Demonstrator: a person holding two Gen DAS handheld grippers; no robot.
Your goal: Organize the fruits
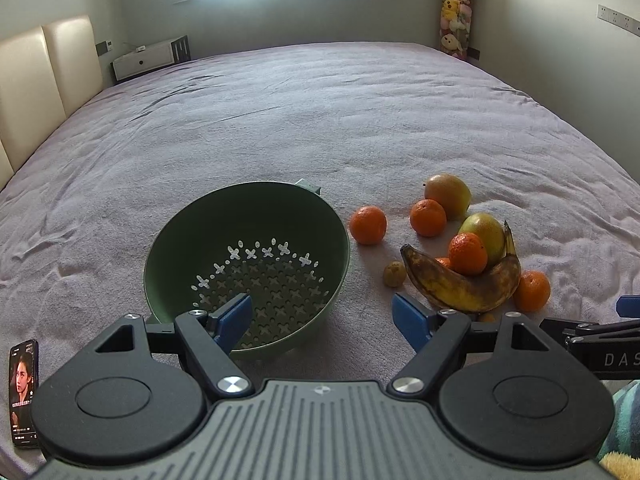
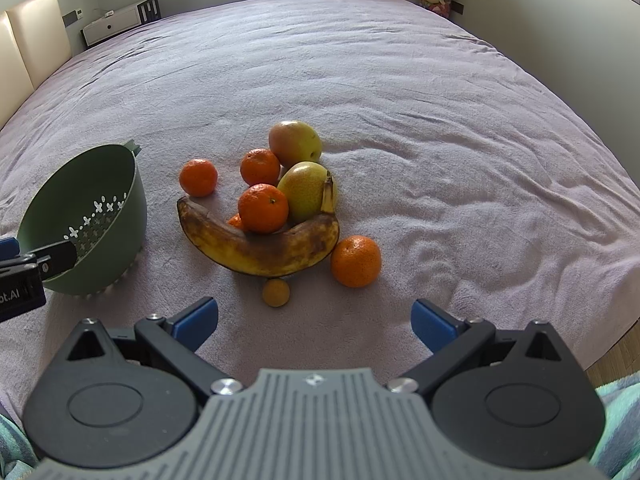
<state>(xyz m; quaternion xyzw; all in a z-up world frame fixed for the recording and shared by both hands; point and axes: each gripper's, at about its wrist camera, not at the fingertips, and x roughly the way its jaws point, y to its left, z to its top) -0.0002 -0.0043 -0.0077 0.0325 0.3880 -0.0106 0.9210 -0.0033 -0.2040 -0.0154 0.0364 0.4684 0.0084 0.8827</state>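
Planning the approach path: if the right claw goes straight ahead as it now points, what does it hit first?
Probably the small yellow-brown fruit, lying just ahead of the open right claw and slightly left of centre. Behind it is the banana. Depth is unclear; it may pass above.

"DAS" on right gripper (image 1: 608, 354) body, "ot.AI" on left gripper (image 2: 18, 294) body

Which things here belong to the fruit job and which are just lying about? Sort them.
For the job: green colander, banana, two mangoes, the oranges, two small yellowish fruits.

Lying about: phone, white bedside cabinet, tube of plush toys.
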